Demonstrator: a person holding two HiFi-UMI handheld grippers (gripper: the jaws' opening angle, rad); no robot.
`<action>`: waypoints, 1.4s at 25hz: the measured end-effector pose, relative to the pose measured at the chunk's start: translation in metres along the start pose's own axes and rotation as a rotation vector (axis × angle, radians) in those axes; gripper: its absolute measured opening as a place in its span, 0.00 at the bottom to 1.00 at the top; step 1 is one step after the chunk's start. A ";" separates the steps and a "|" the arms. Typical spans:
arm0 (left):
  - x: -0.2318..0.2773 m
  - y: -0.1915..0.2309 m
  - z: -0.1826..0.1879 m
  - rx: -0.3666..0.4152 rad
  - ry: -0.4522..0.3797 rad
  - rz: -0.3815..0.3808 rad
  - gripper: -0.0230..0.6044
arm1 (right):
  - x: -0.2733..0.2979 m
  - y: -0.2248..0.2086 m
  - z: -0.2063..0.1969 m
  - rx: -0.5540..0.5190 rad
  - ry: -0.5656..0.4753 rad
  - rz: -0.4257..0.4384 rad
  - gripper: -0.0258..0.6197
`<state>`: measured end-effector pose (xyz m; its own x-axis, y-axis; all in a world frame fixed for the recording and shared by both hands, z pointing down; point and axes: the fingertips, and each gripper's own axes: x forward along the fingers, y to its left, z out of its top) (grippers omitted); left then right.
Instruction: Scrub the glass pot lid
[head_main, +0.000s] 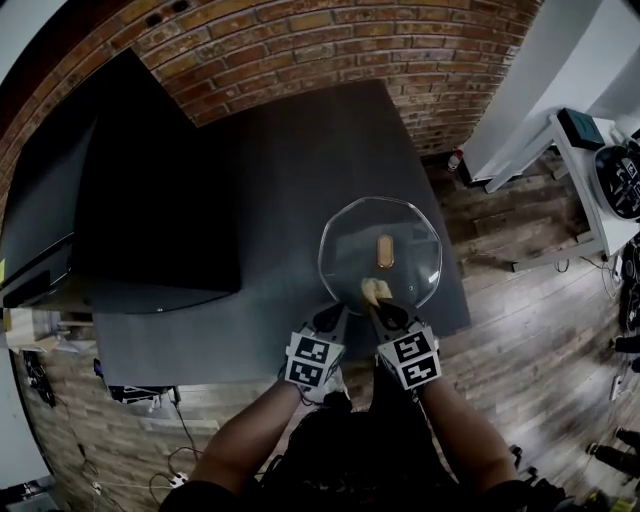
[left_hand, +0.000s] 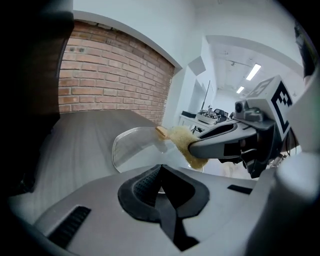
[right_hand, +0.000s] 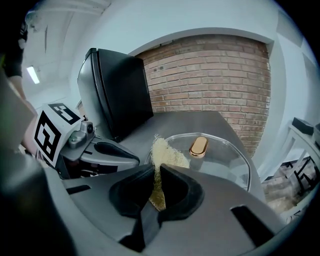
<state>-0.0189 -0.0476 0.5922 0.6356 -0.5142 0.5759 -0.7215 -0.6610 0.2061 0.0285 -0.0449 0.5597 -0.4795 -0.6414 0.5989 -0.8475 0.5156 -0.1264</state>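
The glass lid (head_main: 412, 258) lies on the grey table (head_main: 280, 170), right of centre in the head view. The right gripper (right_hand: 158, 172) view shows jaws clamping a yellow scrub pad (right_hand: 163, 154) against it. The left gripper (left_hand: 161, 173) view shows jaws pinching its near rim.

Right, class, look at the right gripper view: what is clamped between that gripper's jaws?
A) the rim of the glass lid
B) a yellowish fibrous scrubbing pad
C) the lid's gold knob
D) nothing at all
B: the right gripper is shut on the yellowish scrubbing pad, which sticks out over the glass pot lid; the gold knob stands free beyond it.
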 end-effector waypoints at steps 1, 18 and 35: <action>0.004 0.002 0.000 0.001 0.007 0.000 0.09 | 0.003 -0.001 -0.001 0.002 0.008 0.000 0.11; 0.040 0.019 -0.017 -0.015 0.106 0.015 0.09 | 0.037 -0.003 -0.028 0.004 0.104 0.048 0.11; 0.042 0.020 -0.020 -0.012 0.120 0.015 0.09 | 0.021 -0.041 -0.037 0.059 0.137 0.010 0.11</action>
<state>-0.0120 -0.0713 0.6363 0.5877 -0.4542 0.6695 -0.7344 -0.6467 0.2060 0.0617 -0.0590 0.6065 -0.4561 -0.5507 0.6991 -0.8565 0.4848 -0.1770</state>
